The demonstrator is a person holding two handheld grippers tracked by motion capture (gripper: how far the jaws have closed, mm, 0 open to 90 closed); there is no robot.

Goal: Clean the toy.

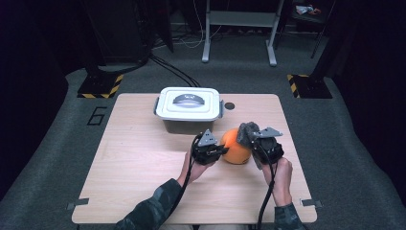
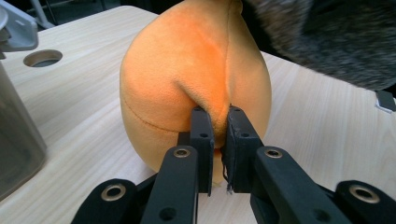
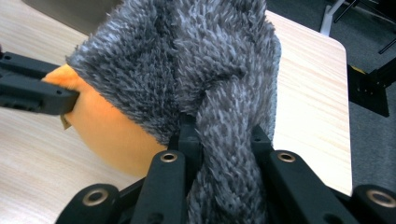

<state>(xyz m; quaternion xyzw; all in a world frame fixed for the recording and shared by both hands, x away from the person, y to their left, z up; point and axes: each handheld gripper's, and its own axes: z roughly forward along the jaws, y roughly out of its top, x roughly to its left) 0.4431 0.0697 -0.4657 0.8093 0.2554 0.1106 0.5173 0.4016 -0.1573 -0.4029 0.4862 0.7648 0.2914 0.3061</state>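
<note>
On the counter, high view: a wooden counter (image 1: pixel 139 158) carries a lidded box, an orange plush ball and both pairs of tongs.
Plush ball, high view: the orange plush ball (image 1: pixel 235 149) sits right of centre, near the person's edge, just in front of the box.
Box, high view: a grey storage box (image 1: pixel 189 109) with a white lid and a handle stands at the far middle, its lid on; a round hole (image 1: pixel 230 106) in the counter lies just right of it.
Left tongs, high view: the left tongs (image 1: pixel 221 150) meet the ball's left side, carried by a hand (image 1: pixel 191 167) in a dark patterned sleeve.
Right tongs, high view: the right tongs (image 1: pixel 251 139) are at the ball's right, with a grey fuzzy cloth (image 1: pixel 247 132) draped over the ball's top right.
Left gripper view, grip: the jaws are pressed together, pinching a fold of the ball's orange fabric (image 2: pixel 196 84) along a seam.
Left gripper view, surroundings: the box's wall shows at the left edge, the hole far left, the grey cloth at the upper right.
Right gripper view, grip: the jaws are drawn in tight on a bunched strip of the grey cloth (image 3: pixel 210 70), which spreads over the ball.
Right gripper view, surroundings: the ball (image 3: pixel 109 130) lies beneath the cloth; the left tongs enter from the left edge, touching the ball.
</note>
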